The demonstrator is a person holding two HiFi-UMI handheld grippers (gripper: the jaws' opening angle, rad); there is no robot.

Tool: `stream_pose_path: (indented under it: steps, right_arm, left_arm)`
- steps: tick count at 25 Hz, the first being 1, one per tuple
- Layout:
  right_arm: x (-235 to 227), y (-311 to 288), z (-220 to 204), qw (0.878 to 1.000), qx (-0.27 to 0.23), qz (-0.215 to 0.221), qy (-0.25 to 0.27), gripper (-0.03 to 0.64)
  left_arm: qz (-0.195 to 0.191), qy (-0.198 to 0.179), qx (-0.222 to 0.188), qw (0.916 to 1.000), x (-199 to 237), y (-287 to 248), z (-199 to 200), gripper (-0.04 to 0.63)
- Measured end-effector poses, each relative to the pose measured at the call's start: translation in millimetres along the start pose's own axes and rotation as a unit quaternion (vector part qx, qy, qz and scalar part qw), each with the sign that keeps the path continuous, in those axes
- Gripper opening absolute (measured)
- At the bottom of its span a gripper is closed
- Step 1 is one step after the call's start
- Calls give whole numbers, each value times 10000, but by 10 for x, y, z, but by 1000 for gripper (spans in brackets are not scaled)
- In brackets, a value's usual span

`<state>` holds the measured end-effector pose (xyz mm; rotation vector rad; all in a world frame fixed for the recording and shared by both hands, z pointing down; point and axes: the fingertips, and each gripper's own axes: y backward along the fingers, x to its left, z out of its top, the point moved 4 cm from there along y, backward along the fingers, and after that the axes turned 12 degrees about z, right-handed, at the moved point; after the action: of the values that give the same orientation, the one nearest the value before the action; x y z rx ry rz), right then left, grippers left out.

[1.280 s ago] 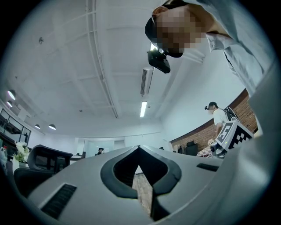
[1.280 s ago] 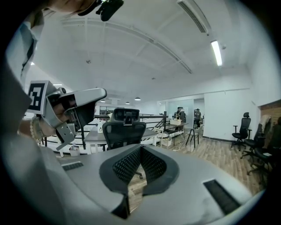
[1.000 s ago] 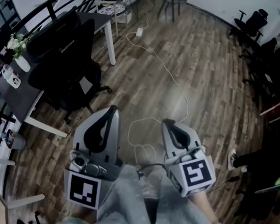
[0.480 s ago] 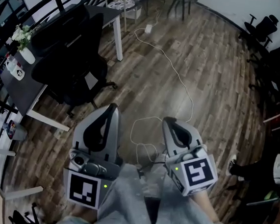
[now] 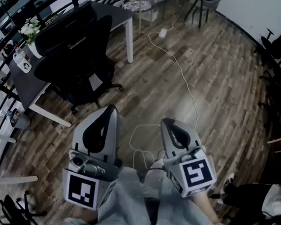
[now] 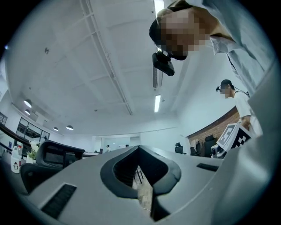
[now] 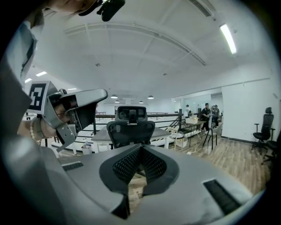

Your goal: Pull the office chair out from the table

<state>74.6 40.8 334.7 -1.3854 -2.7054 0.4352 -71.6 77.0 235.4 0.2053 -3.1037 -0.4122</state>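
Barely begun: black mesh office chair (image 5: 82, 74) tucked against dark grey table (image 5: 27, 86), untouched. Closed and empty: left gripper (image 5: 112, 112), right gripper (image 5: 168, 123), both well short of it. Approach, grasp, pull remaining.

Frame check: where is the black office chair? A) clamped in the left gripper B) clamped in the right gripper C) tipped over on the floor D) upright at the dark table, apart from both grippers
D: the black office chair stands upright at the dark table, while the left gripper and right gripper, jaws together and empty, sit short of it.
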Motion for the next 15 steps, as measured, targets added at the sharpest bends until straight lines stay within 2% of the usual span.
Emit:
stream_pose_path:
  steps: [3,9,15]
  right_arm:
    - [-256,22,33,9997,-27,224,128,3]
    - [-763,42,51,9979,15,622,180,3]
    - [-1243,135,98,9946,31,971,363,3]
  left_arm:
    - [213,-37,-95,9997,-137,-182,24,-8]
    - [617,-217,71,9978,-419,-458,-55,-8]
    - [1064,-415,-49,9934,-706,-717,-86,-8]
